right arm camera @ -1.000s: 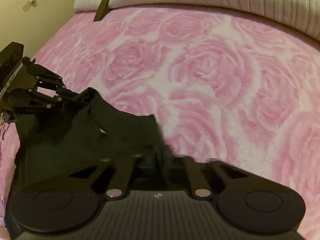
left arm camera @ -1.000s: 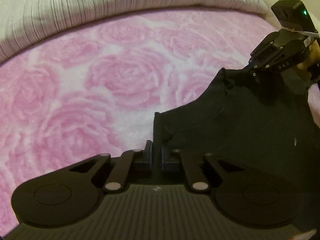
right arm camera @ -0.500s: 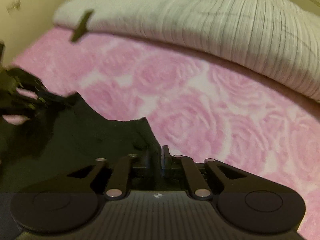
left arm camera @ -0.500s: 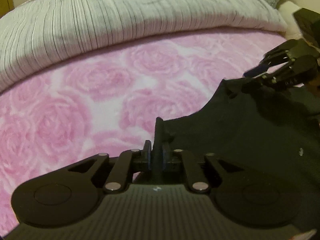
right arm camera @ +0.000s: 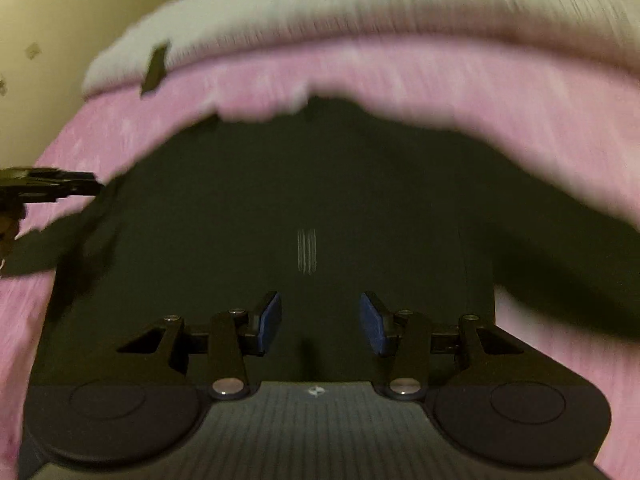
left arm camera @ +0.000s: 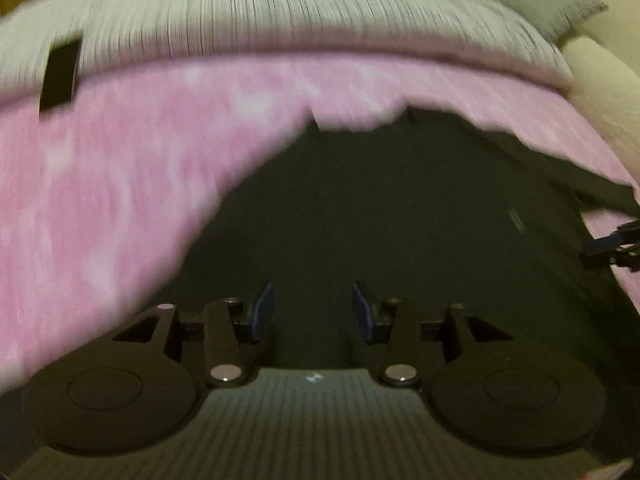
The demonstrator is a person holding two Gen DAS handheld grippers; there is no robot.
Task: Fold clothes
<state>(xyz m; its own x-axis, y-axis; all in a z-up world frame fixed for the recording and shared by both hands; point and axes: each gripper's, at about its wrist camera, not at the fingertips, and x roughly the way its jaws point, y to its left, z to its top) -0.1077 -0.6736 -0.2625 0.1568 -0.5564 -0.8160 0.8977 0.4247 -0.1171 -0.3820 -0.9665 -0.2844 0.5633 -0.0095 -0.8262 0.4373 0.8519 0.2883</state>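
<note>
We've got a pink blanket (left arm camera: 120, 184) with a faint rose print covering the bed, blurry in both views, and a striped grey duvet (left arm camera: 280, 12) bunched along its far edge. On top of the pink sits the black garment (left arm camera: 400, 216), spread out flat and filling the middle of both views, with a tiny pale striped mark (right arm camera: 307, 251) on it. Our left gripper (left arm camera: 313, 312) hangs over the cloth, jaws wide apart, nothing between them. Same for our right gripper (right arm camera: 320, 322): spread wide, empty, just above the fabric. A small dark rectangle (left arm camera: 60, 74) lies on the duvet's edge.
</note>
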